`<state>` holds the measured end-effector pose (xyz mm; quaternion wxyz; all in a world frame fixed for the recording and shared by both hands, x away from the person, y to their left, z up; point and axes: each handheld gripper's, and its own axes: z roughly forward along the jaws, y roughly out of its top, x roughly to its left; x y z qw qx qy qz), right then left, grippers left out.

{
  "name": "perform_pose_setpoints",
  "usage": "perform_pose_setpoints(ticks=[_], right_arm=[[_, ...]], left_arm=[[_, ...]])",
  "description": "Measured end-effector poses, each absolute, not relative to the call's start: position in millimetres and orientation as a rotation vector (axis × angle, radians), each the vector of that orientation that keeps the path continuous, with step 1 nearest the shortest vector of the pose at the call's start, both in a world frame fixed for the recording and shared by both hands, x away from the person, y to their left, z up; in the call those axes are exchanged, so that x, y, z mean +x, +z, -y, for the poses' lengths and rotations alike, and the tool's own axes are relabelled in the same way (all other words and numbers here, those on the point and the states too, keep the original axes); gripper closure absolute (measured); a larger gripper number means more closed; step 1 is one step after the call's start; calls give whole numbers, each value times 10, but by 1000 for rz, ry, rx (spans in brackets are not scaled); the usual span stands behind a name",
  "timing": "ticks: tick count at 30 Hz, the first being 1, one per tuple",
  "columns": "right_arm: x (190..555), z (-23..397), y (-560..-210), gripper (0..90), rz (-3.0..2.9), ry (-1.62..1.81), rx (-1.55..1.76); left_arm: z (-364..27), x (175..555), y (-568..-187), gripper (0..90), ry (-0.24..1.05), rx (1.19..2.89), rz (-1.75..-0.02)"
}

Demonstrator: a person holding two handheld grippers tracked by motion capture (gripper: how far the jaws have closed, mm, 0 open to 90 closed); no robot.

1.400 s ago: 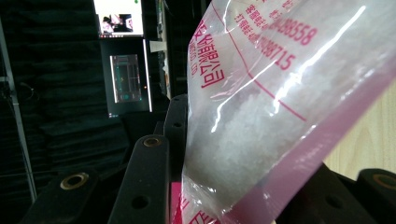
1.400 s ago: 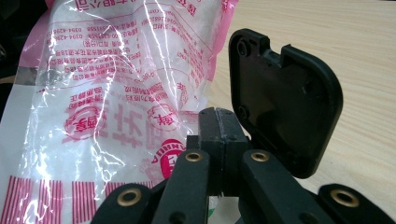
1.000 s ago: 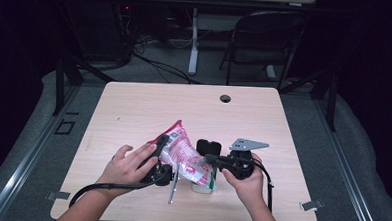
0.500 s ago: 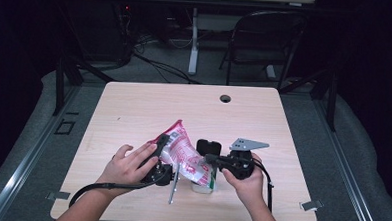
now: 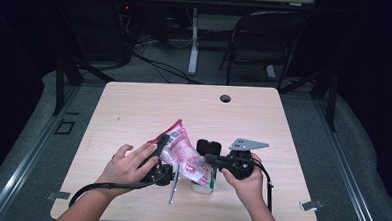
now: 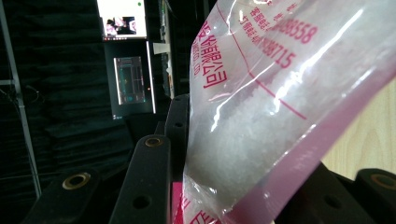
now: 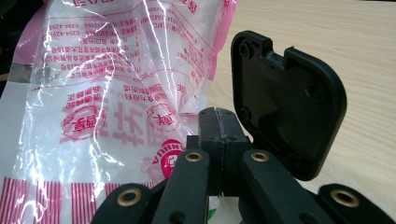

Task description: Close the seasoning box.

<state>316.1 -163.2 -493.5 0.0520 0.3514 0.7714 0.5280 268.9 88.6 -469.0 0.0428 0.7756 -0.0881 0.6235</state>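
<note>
Nothing moved; bag [image 5: 182, 151] between left gripper [image 5: 158, 154], right gripper [image 5: 209, 161].

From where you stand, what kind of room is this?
Probably a lab or recording studio, not a home. A bare wooden table stands among black drapes, cables run over the floor behind it, a folding chair waits nearby, and lit screens glow in the dark.
</note>
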Motion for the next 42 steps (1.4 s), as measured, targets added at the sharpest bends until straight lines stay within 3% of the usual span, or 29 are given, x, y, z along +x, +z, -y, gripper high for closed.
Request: perform_pose_setpoints(ticks=[42], right_arm=[[3157, 1624, -4936, 900, -2350, 1605, 1071]], left_arm=[[-848, 2672, -4648, 708, 1923, 2370, 315]])
